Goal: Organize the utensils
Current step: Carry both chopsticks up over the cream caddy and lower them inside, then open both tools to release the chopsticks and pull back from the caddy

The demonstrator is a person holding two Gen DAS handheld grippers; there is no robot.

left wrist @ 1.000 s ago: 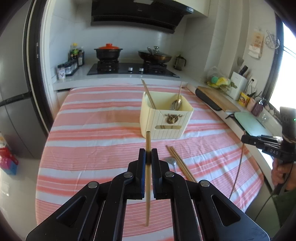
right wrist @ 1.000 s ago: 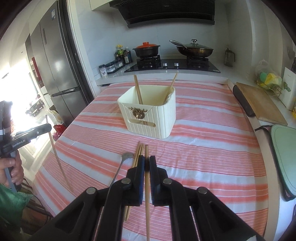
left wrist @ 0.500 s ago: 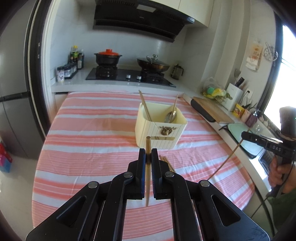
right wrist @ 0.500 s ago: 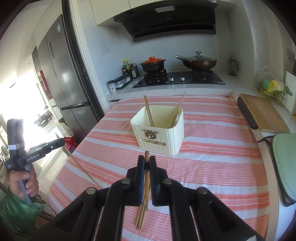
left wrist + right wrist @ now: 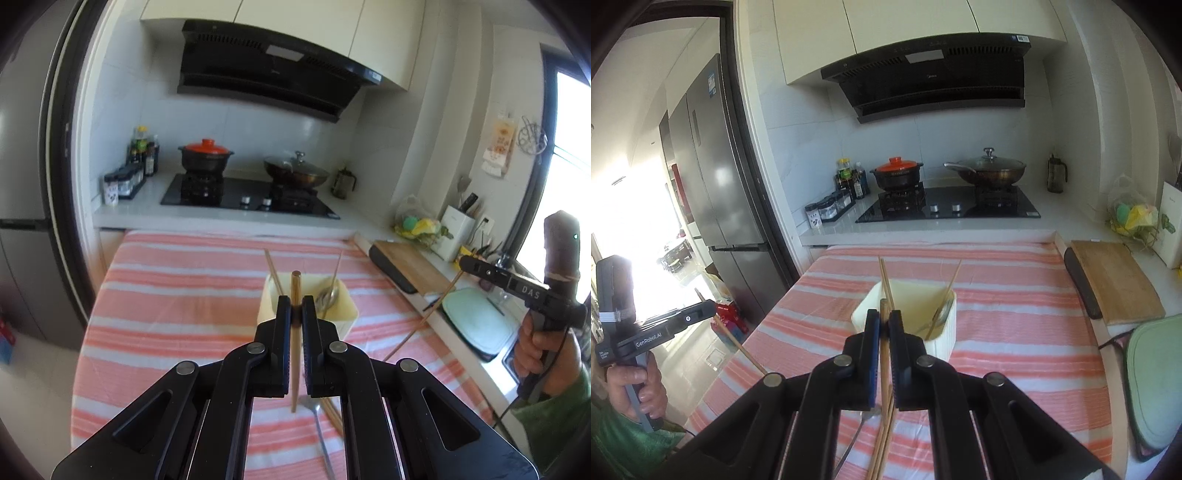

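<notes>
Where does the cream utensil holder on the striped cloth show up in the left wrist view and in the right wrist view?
Left wrist view: the cream utensil holder sits just above centre, partly hidden behind the left tool.
Right wrist view: the holder sits just right of centre, beyond the right tool.
Shared landmark: the red-lidded pot on the stove, upper left of the holder in both.

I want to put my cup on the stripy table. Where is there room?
The striped cloth is bare to the right of the cream holder, toward the cutting board, and to the holder's left, toward the fridge. It is crowded in front of the holder: loose chopsticks and a spoon lie there.
</notes>
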